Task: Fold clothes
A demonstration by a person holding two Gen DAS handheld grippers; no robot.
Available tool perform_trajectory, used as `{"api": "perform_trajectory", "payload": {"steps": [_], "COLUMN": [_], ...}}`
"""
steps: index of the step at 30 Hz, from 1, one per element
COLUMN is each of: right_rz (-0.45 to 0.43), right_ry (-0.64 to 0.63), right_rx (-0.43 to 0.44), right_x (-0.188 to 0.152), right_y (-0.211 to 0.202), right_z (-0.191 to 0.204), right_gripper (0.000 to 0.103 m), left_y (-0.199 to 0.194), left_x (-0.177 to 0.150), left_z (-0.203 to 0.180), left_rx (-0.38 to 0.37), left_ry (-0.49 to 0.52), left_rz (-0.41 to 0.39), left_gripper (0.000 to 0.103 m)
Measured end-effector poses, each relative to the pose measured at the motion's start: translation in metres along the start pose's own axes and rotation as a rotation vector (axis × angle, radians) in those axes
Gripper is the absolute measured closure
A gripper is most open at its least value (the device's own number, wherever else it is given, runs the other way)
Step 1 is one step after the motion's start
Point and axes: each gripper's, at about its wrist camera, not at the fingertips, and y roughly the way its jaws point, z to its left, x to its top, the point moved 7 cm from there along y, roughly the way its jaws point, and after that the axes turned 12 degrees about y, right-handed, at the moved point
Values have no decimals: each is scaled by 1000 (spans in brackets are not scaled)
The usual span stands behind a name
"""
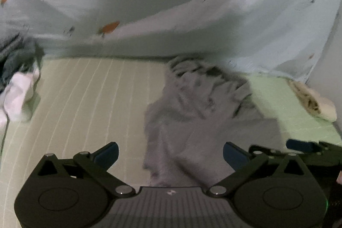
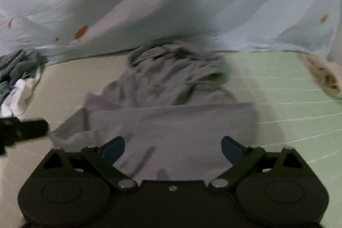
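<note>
Grey cloth is seen spread over a striped mat, and this grey garment (image 1: 205,112) serves as the landmark for all else. Its far part is bunched into wrinkles, while its near part lies flatter, with a straight folded edge visible in the right wrist view (image 2: 171,116).

The left gripper (image 1: 170,154) is held above the near left portion of the garment, its blue-tipped fingers (image 1: 108,154) spread wide with nothing pinched between them. The right gripper (image 2: 172,149) is positioned over the garment's flat near panel, its fingers (image 2: 232,150) likewise spread apart and empty; whether the cloth is touched cannot be told because of blur. In the left wrist view, the right gripper is glimpsed just beside the garment's right edge (image 1: 307,147).

The mat (image 1: 85,104) is shown beneath the garment, pale beige to its left and green to its right. Behind the garment a light blue sheet (image 1: 171,3) with small orange prints is draped. Well to the garment's left a pile of dark and white clothes (image 1: 17,87) is heaped. To its far right a cream, fluffy item (image 1: 314,102) is seen at the mat's edge.
</note>
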Motion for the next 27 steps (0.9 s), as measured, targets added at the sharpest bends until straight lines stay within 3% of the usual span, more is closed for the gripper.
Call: {"api": "perform_trajectory", "payload": {"steps": [8,11,14,16,21,25,27], "right_rz": [169,178,183,185,48,-127,-143], "right_ry": [-69,-71,-89,-117,-77,96,128], "right_rx": [115,146,182,196,183,21,-82], "right_x": [-11,-16,-15,-13,17,46,47], "right_y": [57,62,61,59,28,-14,-23], "right_z": [38,41,45,47,29,-27,-59], "right_gripper": [34,36,78,92,95,95,95], "left_y": [17,17,18,18,17,21,27], "left_x": [-14,-12,-11,-10,-2,4,3], "left_z": [19,20,21,22,17,9,4], "left_rx": [29,7,-1,10,32,51,54], "left_ry": [17,14,6,7,29,70,82], "left_rz": [55,40,35,37,29,27,41], "left_gripper": [1,1,1,1,1,1,1]}}
